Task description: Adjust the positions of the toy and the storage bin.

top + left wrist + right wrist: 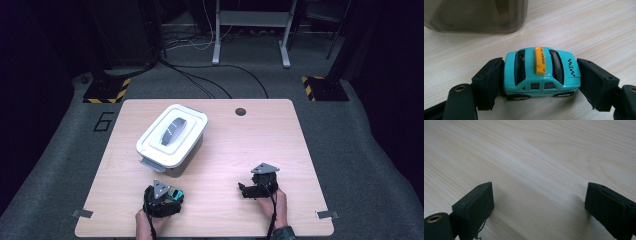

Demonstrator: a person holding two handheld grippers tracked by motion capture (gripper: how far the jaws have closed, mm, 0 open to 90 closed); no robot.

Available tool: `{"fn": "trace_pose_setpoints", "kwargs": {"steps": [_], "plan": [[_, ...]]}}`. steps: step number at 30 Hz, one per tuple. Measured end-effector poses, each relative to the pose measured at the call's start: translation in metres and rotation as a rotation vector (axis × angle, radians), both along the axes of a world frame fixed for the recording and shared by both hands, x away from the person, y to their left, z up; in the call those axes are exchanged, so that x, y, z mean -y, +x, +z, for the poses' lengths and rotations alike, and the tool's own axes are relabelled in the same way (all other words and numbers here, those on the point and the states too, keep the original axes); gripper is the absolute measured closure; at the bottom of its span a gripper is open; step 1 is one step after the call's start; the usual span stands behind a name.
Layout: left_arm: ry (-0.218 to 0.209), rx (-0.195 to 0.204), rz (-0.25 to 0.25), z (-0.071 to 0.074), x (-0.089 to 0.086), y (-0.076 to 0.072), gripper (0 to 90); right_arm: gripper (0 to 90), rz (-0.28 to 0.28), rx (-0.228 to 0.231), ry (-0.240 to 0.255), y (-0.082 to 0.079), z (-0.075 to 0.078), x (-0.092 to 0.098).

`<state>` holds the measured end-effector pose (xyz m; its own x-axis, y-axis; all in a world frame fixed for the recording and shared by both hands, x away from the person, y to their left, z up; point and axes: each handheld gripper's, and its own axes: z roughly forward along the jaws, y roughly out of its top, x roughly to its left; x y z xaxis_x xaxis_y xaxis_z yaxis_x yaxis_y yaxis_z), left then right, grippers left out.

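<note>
One toy taxi (541,72) stood on its wheels on the wooden table (300,150), near the front edge on the person's left. It was turquoise, with one orange roof sign lettered TAXI and a black checker band along its side. In the left gripper view it sat crosswise between the two black jaws of the left gripper (541,80): the left jaw's pad lay against one end of the car and the right jaw's pad met the other end, so the tool looked clenched on the taxi, though how firmly it pressed could not be judged. In the high view a sliver of the turquoise car (175,193) showed at the front of that gripper (167,196), held in one hand (146,222).

Just beyond the car stood one container (172,137), its dark translucent wall close behind the taxi and its single white lid (192,117) on top, with one grey handle in the lid's middle.

Well apart to the right, the right gripper (539,205) rested low over bare wood, its two jaws spread wide and nothing between them, released. One hand (275,202) held it.
</note>
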<state>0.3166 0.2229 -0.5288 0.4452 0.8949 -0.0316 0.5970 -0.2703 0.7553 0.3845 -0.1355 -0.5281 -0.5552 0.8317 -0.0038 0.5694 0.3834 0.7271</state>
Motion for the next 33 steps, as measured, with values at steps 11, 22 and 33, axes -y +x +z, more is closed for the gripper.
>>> {"fn": "trace_pose_setpoints", "kwargs": {"steps": [11,22,33], "plan": [[-0.011,0.016,0.016,0.004,-0.020,-0.002,24.2,7.9,0.000,0.001,0.000,0.000,0.000,0.000],[0.013,0.035,0.078,0.012,-0.045,-0.001,24.2,7.9,0.000,0.003,0.000,0.000,0.000,0.000],[0.029,0.044,0.181,0.024,-0.089,0.010,24.3,7.9,0.000,0.001,0.001,0.000,0.000,0.000]]}}
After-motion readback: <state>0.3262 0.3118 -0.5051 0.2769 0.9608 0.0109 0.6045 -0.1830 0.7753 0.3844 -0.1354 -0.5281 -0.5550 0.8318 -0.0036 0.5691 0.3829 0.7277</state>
